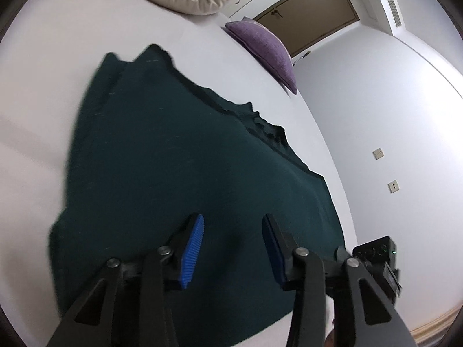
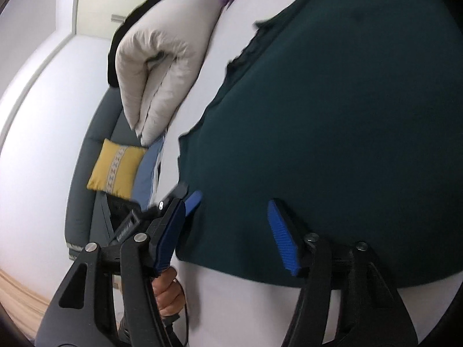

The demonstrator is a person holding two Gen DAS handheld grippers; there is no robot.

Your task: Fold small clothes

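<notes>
We see one dark green garment [image 1: 179, 156] spread flat on a white bed [image 1: 43, 110]. Its far edge is uneven and ruffled, with a darker trim; its near edge lies close to the bed's near edge.

We count two grippers, each with two blue-padded fingers. The left gripper [image 1: 233, 248] hangs over the near part of the garment, fingers apart, with nothing between them but the cloth lying below. The right gripper [image 2: 234, 231] sits at the garment's near edge, fingers apart as well; we cannot tell whether either pad touches the fabric. In the right view, one hand [image 2: 169, 292] shows beneath the left finger, gripping a black handle just off the bed's edge.

Farther out, we count three cushions or bedding items on or beside the bed: one folded cream duvet [image 2: 156, 66] at the far edge, one purple cushion [image 1: 264, 47] at a far corner, and one yellow cushion [image 2: 115, 170] on a grey sofa [image 2: 86, 196] beyond the bed's side.

Bare white sheet lies open all round the garment, widest on the side toward the duvet. On the other side the garment reaches near the bed's edge, where a pale wall [image 1: 376, 110] carries two small plates [image 1: 377, 153]. One brown door [image 1: 315, 11] stands past the purple cushion.
</notes>
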